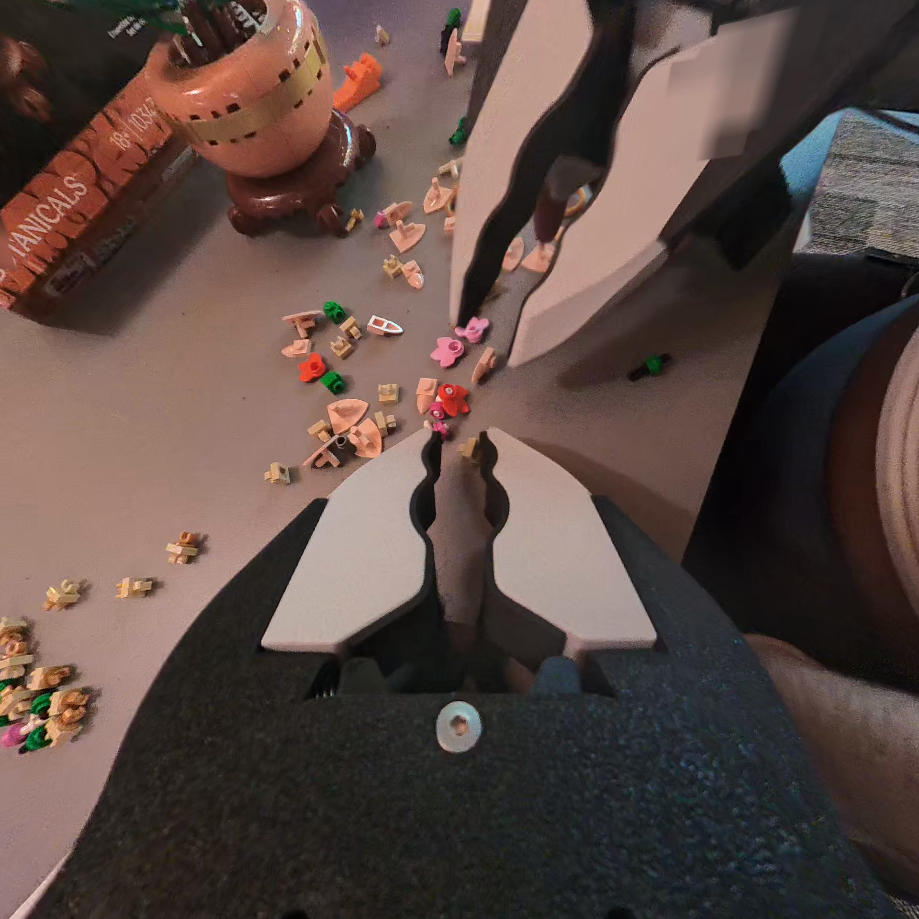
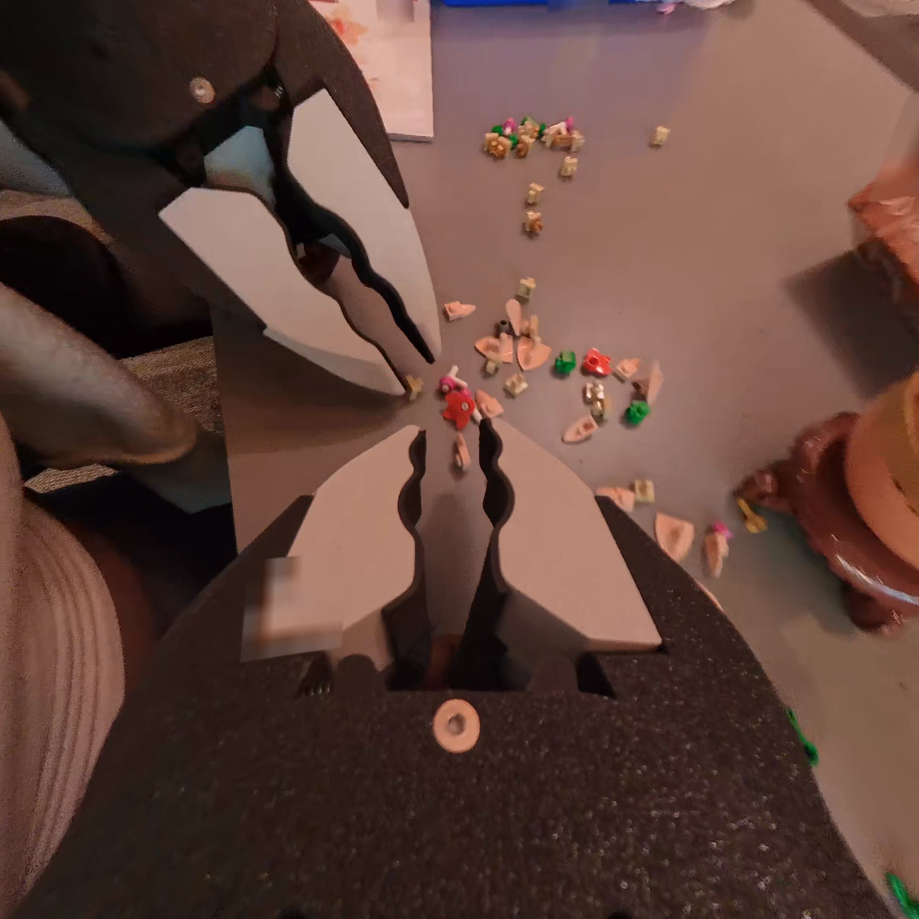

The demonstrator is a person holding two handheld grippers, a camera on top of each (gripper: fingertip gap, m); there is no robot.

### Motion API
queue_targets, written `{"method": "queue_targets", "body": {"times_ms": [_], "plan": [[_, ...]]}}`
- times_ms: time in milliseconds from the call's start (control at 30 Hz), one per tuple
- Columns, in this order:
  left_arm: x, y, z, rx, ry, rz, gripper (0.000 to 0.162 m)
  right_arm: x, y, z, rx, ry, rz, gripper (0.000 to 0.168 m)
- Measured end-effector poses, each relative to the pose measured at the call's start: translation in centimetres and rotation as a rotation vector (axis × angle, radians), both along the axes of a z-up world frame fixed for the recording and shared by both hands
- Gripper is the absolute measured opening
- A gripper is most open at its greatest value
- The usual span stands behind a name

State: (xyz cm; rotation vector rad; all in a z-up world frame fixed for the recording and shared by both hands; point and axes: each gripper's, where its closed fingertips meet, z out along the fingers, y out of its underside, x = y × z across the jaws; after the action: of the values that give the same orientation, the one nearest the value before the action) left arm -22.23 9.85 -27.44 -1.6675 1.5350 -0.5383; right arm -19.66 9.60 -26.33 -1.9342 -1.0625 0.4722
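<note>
Small loose brick pieces lie scattered on a grey table (image 1: 149, 422). My left gripper (image 1: 460, 440) is open and empty, low over the table, with a tan piece (image 1: 470, 450) at its right fingertip. A red flower piece (image 1: 453, 399) and a magenta piece (image 1: 437, 412) lie just ahead of it. My right gripper (image 2: 452, 430) is open, tips down, with a peach piece (image 2: 461, 452) lying between its fingers. The red flower (image 2: 458, 408) lies just ahead of it. The two grippers face each other. The right gripper (image 1: 490, 343) shows beside two pink flowers (image 1: 447, 352). The left gripper (image 2: 420, 375) shows at upper left.
A pink brick-built pot on a brown base (image 1: 258, 114) stands at the back left beside a brown box (image 1: 64, 209). An orange piece (image 1: 360, 79) lies behind it. A pile of tan pieces (image 1: 40, 696) lies at the left. A booklet (image 2: 398, 74) lies far off. A person's arm (image 2: 74, 398) is at the table edge.
</note>
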Motion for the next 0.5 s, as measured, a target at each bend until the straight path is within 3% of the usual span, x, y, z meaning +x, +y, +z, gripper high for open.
{"method": "queue_targets", "body": {"times_ms": [367, 500], "plan": [[-0.8, 0.3, 2.7, -0.093, -0.207, 0.021, 0.011, -1.6, 1.5, -2.2, -0.093, -0.163, 0.04, 0.02], [-0.9, 0.5, 3.2, -0.12, -0.256, 0.037, 0.01, -2.0, 1.6, -2.1, -0.093, -0.168, 0.058, 0.009]]}}
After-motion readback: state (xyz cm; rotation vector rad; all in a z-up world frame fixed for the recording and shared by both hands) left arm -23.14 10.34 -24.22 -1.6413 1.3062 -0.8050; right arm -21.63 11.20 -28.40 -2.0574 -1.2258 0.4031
